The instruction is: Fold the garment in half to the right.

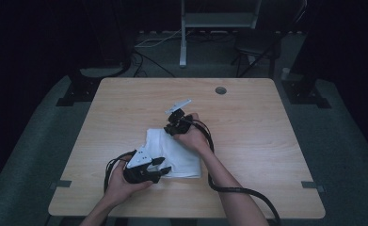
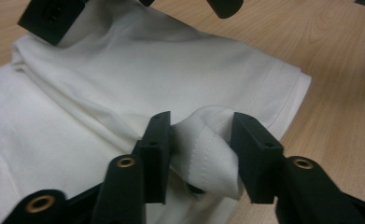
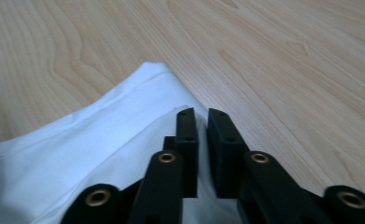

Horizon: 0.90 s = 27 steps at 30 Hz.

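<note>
From the high view, a folded white cloth (image 1: 174, 153) lies near the middle of the wooden tabletop (image 1: 247, 141). The left gripper (image 1: 160, 170) sits at the cloth's near edge, and the right gripper (image 1: 171, 130) bears on its far corner, so each hand has taken one end of the fabric.

In the left gripper view, a bunched fold of cloth (image 2: 203, 149) stands between the two jaws, which are part-way closed around it; the left jaw touches the fabric and the right one looks to be against it too, a gathering pinch rather than a hard clamp. The rest of the cloth spreads out ahead of and to the left of this gripper.

In the right gripper view, the jaws are pressed nearly together at the cloth's hemmed edge (image 3: 124, 121), with only a thin slit between them; a layer seems nipped there, though the contact is hidden.

Judging by this, the grasp phase of a fold or unfold is under way. The next move calls for lifting both ends together, keeping the fabric taut and even.
</note>
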Available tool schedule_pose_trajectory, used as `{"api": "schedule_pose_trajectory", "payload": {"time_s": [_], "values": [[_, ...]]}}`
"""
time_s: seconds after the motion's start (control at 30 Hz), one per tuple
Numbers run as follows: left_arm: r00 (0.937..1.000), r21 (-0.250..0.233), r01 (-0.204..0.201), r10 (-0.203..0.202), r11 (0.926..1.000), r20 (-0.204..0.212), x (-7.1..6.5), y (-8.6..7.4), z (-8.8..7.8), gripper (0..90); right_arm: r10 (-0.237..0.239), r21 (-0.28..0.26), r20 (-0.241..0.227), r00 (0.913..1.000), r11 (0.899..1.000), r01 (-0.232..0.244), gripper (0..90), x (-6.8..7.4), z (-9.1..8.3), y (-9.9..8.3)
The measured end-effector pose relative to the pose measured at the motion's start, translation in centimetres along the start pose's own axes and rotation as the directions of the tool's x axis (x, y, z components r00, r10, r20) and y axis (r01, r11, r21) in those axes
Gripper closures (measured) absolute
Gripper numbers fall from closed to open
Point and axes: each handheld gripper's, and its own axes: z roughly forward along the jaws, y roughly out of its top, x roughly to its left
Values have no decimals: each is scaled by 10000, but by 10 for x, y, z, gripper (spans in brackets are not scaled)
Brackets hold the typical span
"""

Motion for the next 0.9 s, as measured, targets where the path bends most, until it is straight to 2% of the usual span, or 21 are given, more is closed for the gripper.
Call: {"api": "schedule_pose_trajectory", "payload": {"time_s": [0.13,0.33,0.67,0.9], "values": [[9999,-11,141,-141,9999,-83,1,0,-1,684,14,-224,-206,9998,9997,-18,878,3,-5,3],[9998,11,-178,178,9998,-124,-2,1,-1,774,156,-586,-494,9987,9981,-185,880,4,-11,5],[9991,-308,-236,225,9992,-351,-4,4,-11,781,471,-1392,-1172,9920,9882,-634,881,5,-23,11],[9989,-625,-230,203,9978,-431,-5,8,-24,782,870,-1978,-1827,9793,9725,-1232,882,3,-31,14]]}}
